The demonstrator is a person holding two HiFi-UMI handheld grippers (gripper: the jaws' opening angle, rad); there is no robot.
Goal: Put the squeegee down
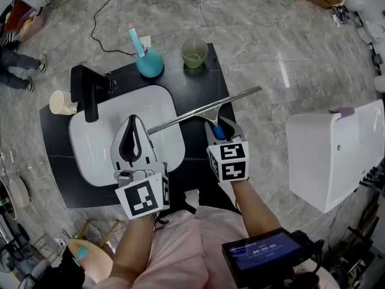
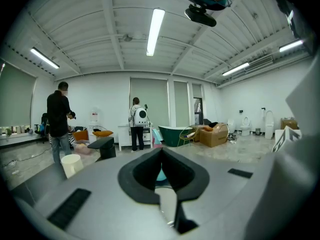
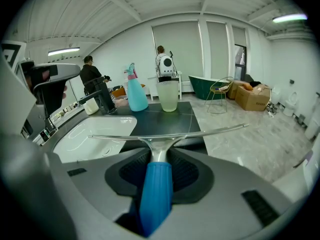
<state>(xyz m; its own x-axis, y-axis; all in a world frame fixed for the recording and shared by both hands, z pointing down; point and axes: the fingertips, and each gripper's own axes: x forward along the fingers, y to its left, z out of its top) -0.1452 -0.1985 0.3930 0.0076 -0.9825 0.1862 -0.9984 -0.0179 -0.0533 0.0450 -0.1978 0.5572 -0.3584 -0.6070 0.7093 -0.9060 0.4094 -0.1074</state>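
The squeegee (image 1: pixel 204 110) has a blue handle (image 3: pixel 156 194) and a long metal blade (image 3: pixel 165 134). My right gripper (image 1: pixel 220 129) is shut on the handle. It holds the blade in the air across the black counter (image 1: pixel 198 86) and the right rim of the white sink (image 1: pixel 78 155). In the right gripper view the blade spans the picture above sink (image 3: pixel 95 134) and counter. My left gripper (image 1: pixel 132 120) hangs over the basin, tips together, nothing between them (image 2: pixel 161 151).
At the counter's back stand a teal spray bottle (image 1: pixel 149 62) and a green cup (image 1: pixel 194 53). A black faucet (image 1: pixel 87 89) and a cream cup (image 1: pixel 60 103) are at the sink's left. A white box (image 1: pixel 331 155) stands on the floor to the right. Two people (image 2: pixel 59 119) stand far off.
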